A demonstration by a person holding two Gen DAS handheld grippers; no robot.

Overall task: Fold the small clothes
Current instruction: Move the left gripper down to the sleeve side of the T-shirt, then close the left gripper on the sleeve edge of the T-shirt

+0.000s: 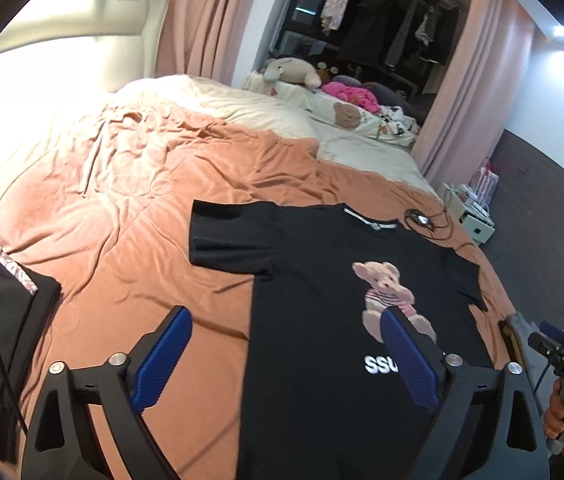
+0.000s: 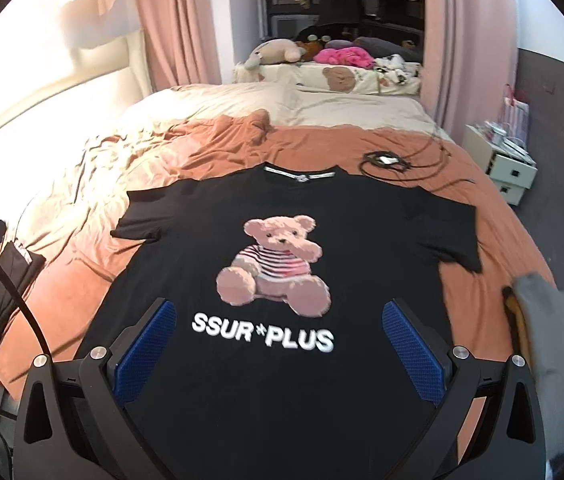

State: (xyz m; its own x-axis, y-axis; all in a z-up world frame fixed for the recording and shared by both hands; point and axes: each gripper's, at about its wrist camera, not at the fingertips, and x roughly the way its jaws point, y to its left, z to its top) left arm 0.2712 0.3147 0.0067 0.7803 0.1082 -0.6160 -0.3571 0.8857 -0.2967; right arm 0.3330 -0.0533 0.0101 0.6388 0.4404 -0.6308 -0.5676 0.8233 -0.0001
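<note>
A wide bed [image 2: 322, 148] fills both views, its rumpled orange sheet [image 1: 122, 208] covering the near half and cream bedding [image 2: 242, 100] lying beyond. Spread flat on the sheet, front side up, lies the black T-shirt [image 2: 362, 240] — collar away from the cameras, both short sleeves out to the sides, hem nearest the grippers. A pink teddy-bear print [image 2: 274, 264] sits on its chest above white lettering [image 2: 262, 334]. To the left on the sheet rests a folded dark garment [image 1: 6, 300]; at the right edge lies a grey garment [image 2: 554, 340], blurred. A coiled black cable [image 2: 382, 160] lies just past the shirt's right shoulder.

The left gripper [image 1: 286, 356] hovers over the shirt's left edge, its blue pads wide apart with nothing between them. The right gripper [image 2: 278, 348] hangs above the lower chest, jaws likewise spread wide and empty — neither touches the cloth.
</note>
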